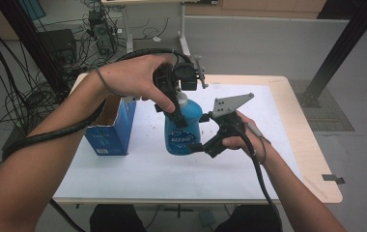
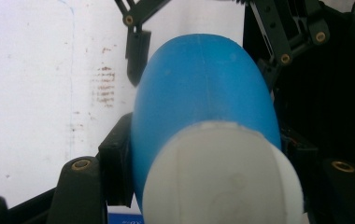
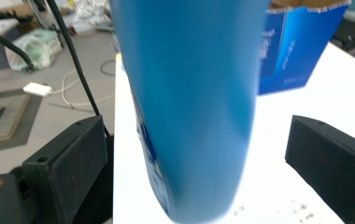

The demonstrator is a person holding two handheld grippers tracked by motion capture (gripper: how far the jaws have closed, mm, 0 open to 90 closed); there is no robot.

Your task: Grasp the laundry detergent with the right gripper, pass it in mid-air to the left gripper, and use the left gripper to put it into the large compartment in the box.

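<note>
A blue bottle (image 1: 184, 130) with a white cap (image 2: 222, 177) stands upright over the white mat. My left gripper (image 1: 180, 107) comes down from above and is shut on the bottle's upper part, just below the cap; its fingers (image 2: 115, 158) press on the blue body (image 2: 203, 93). My right gripper (image 1: 197, 142) reaches in from the right at the bottle's lower half. Its pads (image 3: 68, 163) stand on either side of the bottle (image 3: 189, 107), with a strip of mat showing in each gap, so it is open. The right gripper's jaws also appear beyond the bottle in the left gripper view.
An open blue carton (image 1: 111, 128) stands on the mat left of the bottle, seen also behind it in the right gripper view (image 3: 301, 42). The white mat (image 1: 268, 125) covers a wooden table (image 1: 312, 159). Cables and equipment lie on the floor beyond the table's far left.
</note>
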